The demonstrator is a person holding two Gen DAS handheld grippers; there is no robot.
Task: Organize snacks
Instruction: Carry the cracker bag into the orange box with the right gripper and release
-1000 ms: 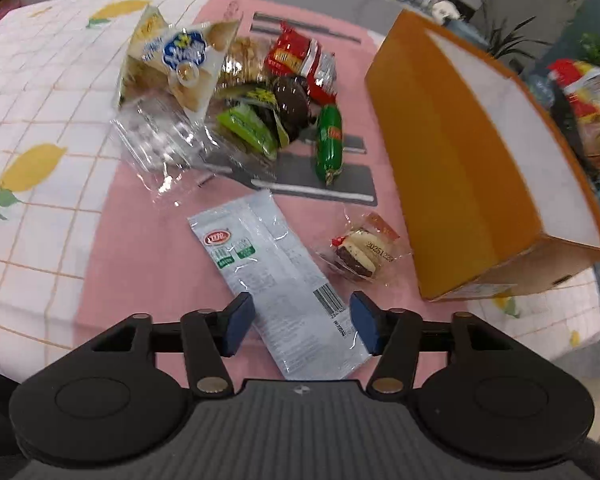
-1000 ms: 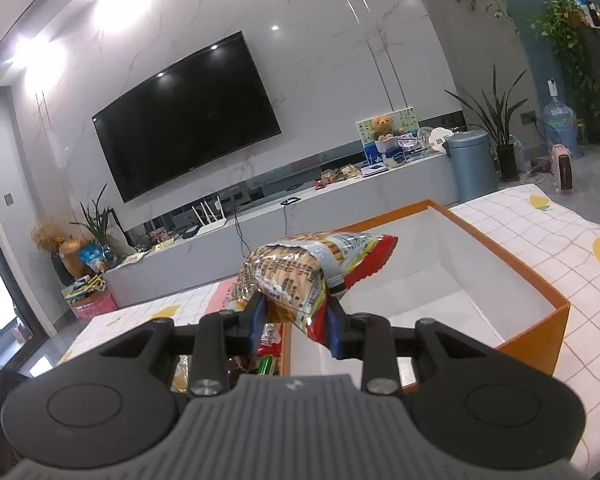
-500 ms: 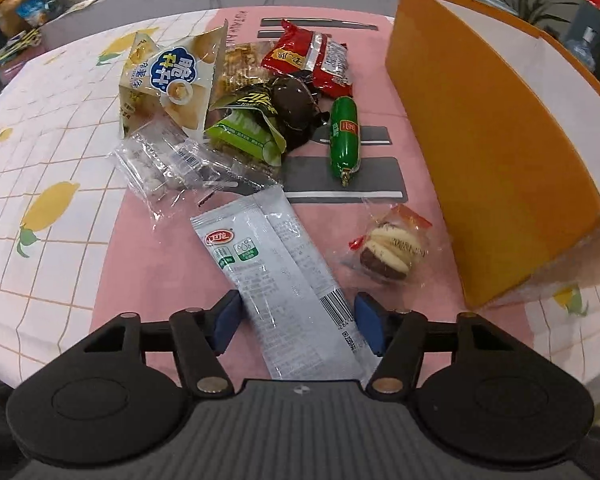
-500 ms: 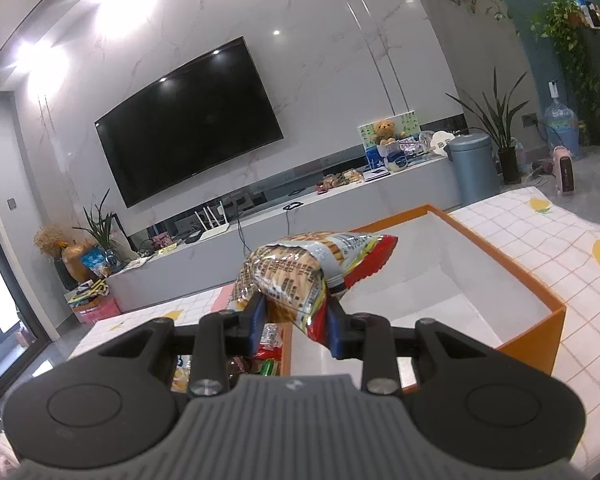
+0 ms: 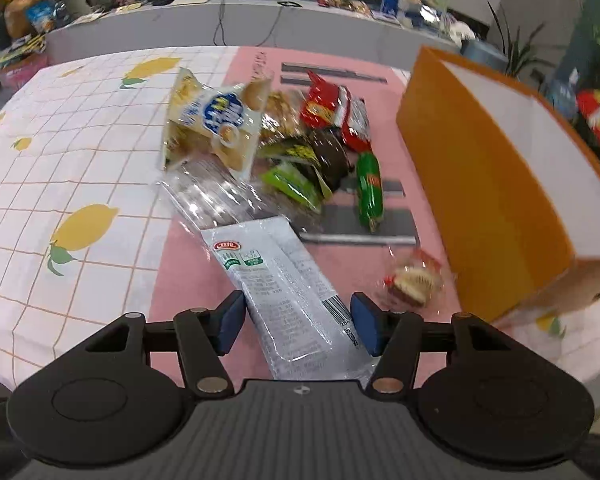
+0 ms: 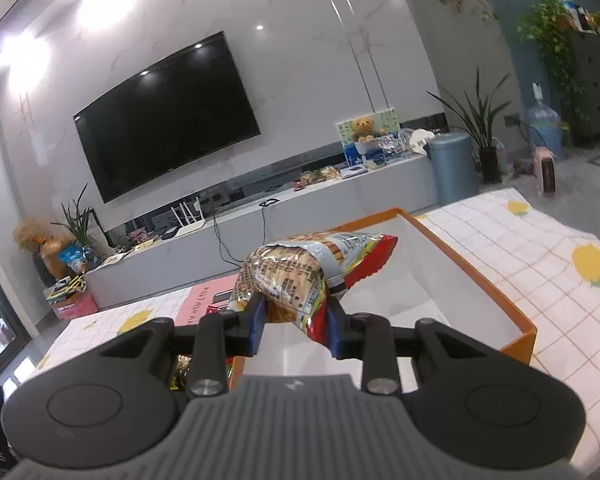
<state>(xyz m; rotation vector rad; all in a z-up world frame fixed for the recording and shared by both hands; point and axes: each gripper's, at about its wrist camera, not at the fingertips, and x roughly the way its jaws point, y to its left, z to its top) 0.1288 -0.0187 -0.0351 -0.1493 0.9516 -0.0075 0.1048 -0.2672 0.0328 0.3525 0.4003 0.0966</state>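
Note:
My left gripper [image 5: 296,322] is open, its blue pads on either side of the near end of a long silver-white snack pack [image 5: 278,284] lying on the pink mat. Behind it lie a pile of snacks: a blue-and-yellow bag [image 5: 216,120], a red pack [image 5: 332,108], a green sausage [image 5: 369,188], a small wrapped cake [image 5: 414,282]. The orange box [image 5: 480,184] stands to the right. My right gripper [image 6: 294,326] is shut on a red-and-silver cracker bag [image 6: 300,272], held above the near left corner of the orange box [image 6: 516,312], whose white inside shows nothing in it.
A lemon-print tablecloth [image 5: 60,168] covers the table. Past the table stand a grey TV bench [image 6: 260,216], a black TV [image 6: 164,116], a blue bin [image 6: 454,168] and potted plants [image 6: 480,120]. The table's near edge runs below my left gripper.
My left gripper has tilted up and edged forward over the silver-white pack, so more of the room shows. My right gripper has barely moved, still holding the cracker bag over the box.

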